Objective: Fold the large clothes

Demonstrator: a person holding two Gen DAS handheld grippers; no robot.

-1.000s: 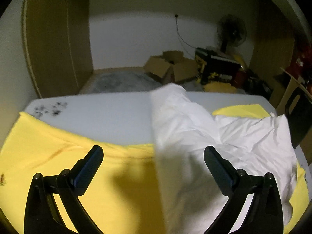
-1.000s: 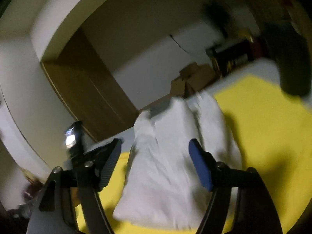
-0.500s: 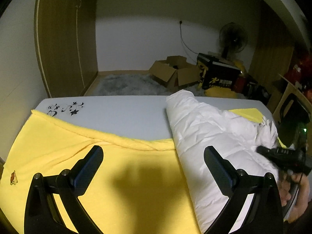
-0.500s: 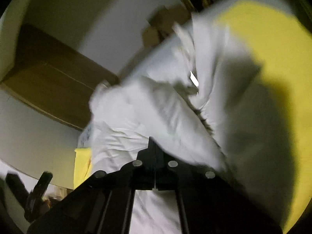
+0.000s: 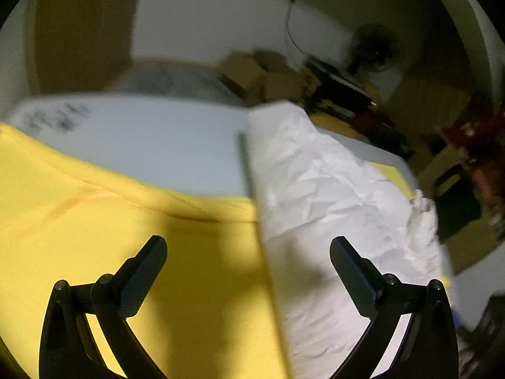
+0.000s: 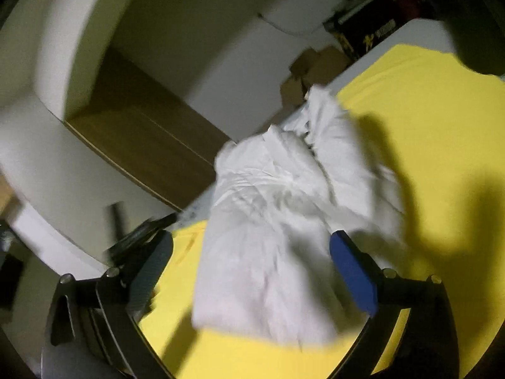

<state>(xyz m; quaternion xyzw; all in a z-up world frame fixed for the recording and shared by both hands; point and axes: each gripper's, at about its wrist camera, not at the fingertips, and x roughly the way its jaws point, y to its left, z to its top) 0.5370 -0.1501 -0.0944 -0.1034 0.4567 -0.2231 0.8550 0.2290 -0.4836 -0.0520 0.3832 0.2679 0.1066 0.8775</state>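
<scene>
On the table (image 5: 151,139), over a yellow cloth (image 5: 195,284), the white garment (image 6: 277,221) lay bunched in a rough fold. Half a second earlier the right gripper (image 6: 252,265) had been clamped on it; now its jaws were opening, empty. The left gripper (image 5: 249,268) gaped too, holding nothing. That fold looked released.

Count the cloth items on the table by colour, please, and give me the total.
White garment: 1
Yellow cloth spread under it: 1
Total: 2
</scene>
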